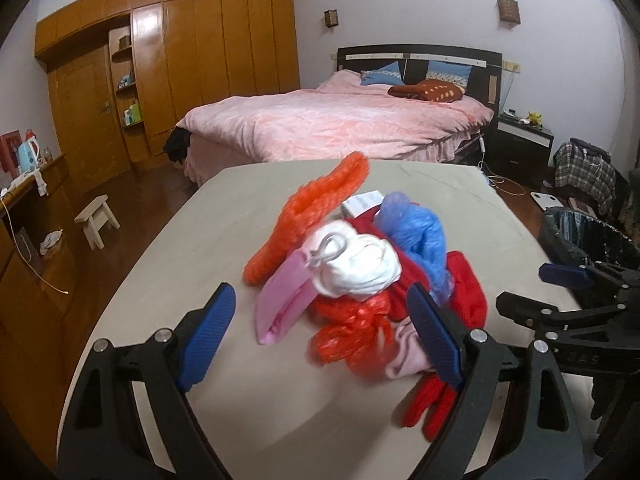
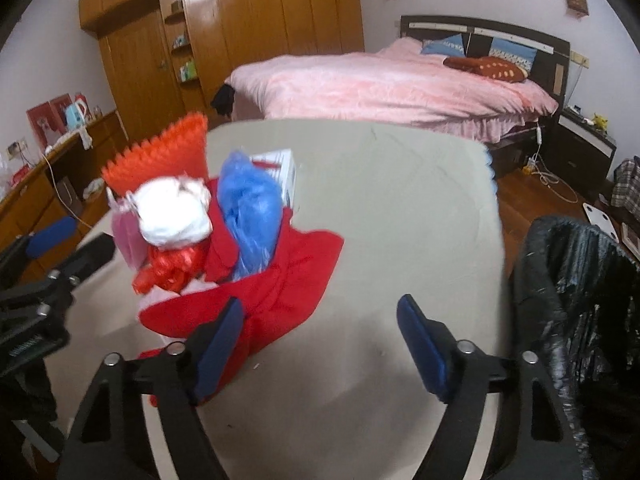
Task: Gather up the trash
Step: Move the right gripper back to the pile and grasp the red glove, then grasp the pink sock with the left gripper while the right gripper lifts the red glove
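A heap of trash lies on the beige table (image 1: 168, 264): an orange foam net (image 1: 312, 208), a white crumpled wad (image 1: 356, 264), a blue plastic bag (image 1: 416, 236), a pink bag (image 1: 280, 300), a red plastic bag (image 1: 352, 336) and red cloth (image 1: 468, 288). My left gripper (image 1: 320, 304) is open just in front of the heap, its right pad over the pale pink piece. In the right wrist view my right gripper (image 2: 320, 316) is open over bare table, its left pad at the edge of the red cloth (image 2: 292, 272). Nothing is held.
A bin lined with a black bag (image 2: 576, 280) stands at the table's right edge. A small white box (image 2: 284, 172) sits behind the heap. Beyond are a pink bed (image 1: 340, 124), a wooden wardrobe (image 1: 192, 52), a small stool (image 1: 98, 220) and a nightstand (image 1: 520, 144).
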`<state>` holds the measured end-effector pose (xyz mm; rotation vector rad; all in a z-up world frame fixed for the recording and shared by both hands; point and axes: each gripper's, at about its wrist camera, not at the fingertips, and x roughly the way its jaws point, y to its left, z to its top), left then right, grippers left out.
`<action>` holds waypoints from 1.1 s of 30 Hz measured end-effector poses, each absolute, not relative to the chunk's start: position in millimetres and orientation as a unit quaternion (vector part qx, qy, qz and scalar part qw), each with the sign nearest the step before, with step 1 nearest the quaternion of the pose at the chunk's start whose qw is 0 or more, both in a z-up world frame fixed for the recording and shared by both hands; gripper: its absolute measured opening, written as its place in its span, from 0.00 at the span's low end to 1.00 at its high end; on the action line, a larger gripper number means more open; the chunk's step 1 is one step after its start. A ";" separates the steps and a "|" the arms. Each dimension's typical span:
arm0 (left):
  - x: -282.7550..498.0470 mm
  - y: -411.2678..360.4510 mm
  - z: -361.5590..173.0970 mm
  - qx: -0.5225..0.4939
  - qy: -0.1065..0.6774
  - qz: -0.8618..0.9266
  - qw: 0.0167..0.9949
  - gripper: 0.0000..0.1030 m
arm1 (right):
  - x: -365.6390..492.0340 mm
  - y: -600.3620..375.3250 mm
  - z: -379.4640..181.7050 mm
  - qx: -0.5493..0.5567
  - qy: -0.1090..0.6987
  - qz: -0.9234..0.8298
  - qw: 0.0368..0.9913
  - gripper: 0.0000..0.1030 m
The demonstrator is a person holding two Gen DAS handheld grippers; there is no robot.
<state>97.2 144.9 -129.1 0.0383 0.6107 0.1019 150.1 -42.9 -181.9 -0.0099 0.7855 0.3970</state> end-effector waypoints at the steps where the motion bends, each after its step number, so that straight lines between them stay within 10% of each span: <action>1: 97.2 146.7 -130.5 0.018 0.302 0.052 0.952 0.82 | 151.9 -41.4 -185.0 -0.006 0.384 0.192 0.903 0.71; 8: 100.0 150.6 -135.0 0.009 0.307 0.054 0.950 0.82 | 162.7 -26.2 -200.8 -0.020 0.415 0.211 0.885 0.60; 16: 103.3 148.1 -137.4 0.009 0.310 0.047 0.950 0.81 | 162.3 -19.1 -205.3 -0.018 0.430 0.259 0.865 0.09; 33: 104.6 108.4 -153.7 0.008 0.344 -0.027 0.939 0.51 | 157.7 -69.0 -169.6 0.010 0.401 0.233 0.886 0.07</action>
